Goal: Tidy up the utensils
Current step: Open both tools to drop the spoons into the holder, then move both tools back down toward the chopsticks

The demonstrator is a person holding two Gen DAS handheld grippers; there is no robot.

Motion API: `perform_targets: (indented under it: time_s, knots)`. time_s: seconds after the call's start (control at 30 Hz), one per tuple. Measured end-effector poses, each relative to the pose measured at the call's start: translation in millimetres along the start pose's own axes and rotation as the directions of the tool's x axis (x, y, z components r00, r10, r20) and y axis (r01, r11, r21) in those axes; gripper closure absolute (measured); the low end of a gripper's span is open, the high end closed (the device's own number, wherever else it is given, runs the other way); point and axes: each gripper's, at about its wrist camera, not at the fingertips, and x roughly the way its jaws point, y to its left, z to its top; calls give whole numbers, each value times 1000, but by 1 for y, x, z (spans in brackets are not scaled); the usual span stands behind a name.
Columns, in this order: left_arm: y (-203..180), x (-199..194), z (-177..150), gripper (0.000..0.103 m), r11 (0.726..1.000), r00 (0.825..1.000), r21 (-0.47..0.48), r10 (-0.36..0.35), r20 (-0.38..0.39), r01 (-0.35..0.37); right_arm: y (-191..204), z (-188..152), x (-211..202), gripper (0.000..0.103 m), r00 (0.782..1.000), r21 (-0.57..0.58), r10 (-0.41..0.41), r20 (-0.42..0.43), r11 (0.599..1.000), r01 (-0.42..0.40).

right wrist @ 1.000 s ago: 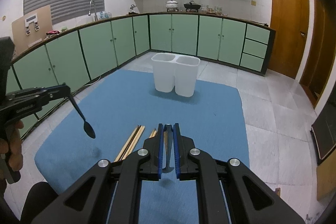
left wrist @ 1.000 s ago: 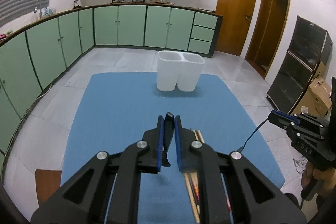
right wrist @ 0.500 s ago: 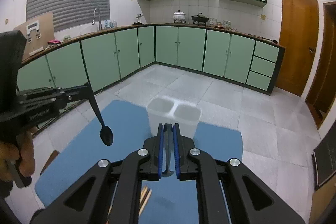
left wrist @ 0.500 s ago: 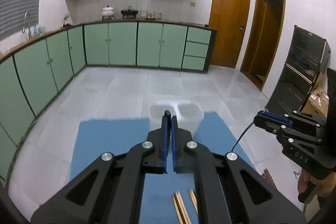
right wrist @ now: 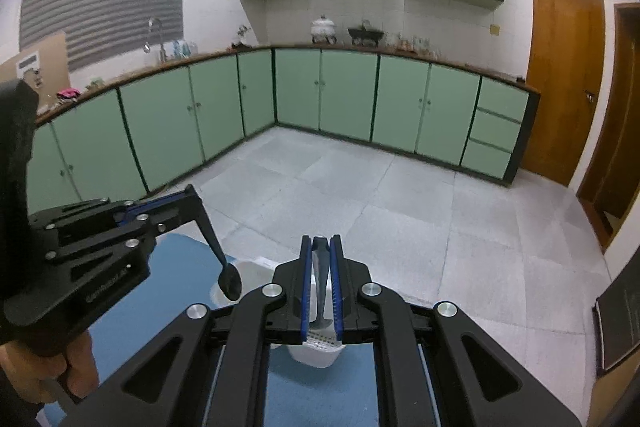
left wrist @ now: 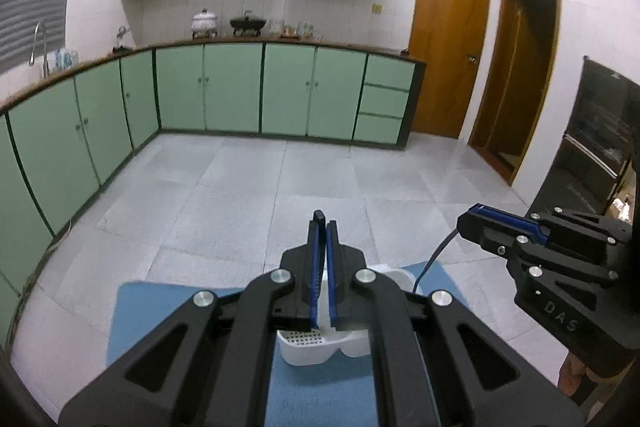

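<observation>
Right wrist view: right gripper (right wrist: 320, 247) clamped on grey utensil (right wrist: 319, 275), left gripper (right wrist: 192, 197) pinching black spoon (right wrist: 224, 267), both above white holder (right wrist: 316, 351).

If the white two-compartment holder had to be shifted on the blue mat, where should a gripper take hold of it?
Pinch a thin rim wall of the white holder from straight above, with one finger inside a compartment and one outside. It stands upright with its top open, and its body looks too wide for the jaws to span.
</observation>
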Motion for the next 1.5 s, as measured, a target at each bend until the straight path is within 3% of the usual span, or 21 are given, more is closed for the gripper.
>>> perform_targets:
  time_s: [0.13,0.23,0.3,0.5,0.57,0.67,0.83,0.93,1.03,1.13,1.3,1.5]
  knots:
    - [5,17,-21,98,1000,999,-7,14,-31,-15,-9,-18,29,94,998,17,14,-55,1000,-13]
    - [9,10,-28,71,999,999,4,32,-27,-32,-14,-23,24,91,998,27,20,-55,999,-19]
    - [10,-6,-25,63,999,999,3,35,-3,-35,-18,-20,9,91,999,32,19,-28,999,-18]
    - [12,-97,-21,44,999,996,-13,31,89,-30,-23,-24,-89,87,995,53,32,98,998,-37]
    - [8,-140,-37,36,999,991,11,50,123,-52,-18,-46,-135,79,989,47,32,141,998,-39]
    - [3,-192,-75,29,997,987,38,61,151,-68,-5,-85,-183,76,985,39,29,168,999,-36]
    - [-2,-251,-155,27,995,987,39,88,138,-95,32,-177,-240,73,987,60,15,162,998,-26]
    - [-2,-280,-210,25,996,990,-7,94,107,-94,57,-227,-259,69,988,68,-1,152,998,-9]
    - [-8,-294,-259,25,994,992,4,107,73,-107,78,-278,-268,61,992,89,-1,128,996,-10]
    - [-12,-295,-298,25,996,996,-19,90,-4,-90,93,-317,-259,60,998,143,-2,67,990,-8]
    - [-10,-298,-337,25,991,990,-38,128,-53,-130,109,-371,-244,61,1000,187,-1,-23,982,6]
    - [-10,-298,-353,24,985,987,-75,151,-50,-154,126,-390,-233,71,999,179,-26,-36,983,32]
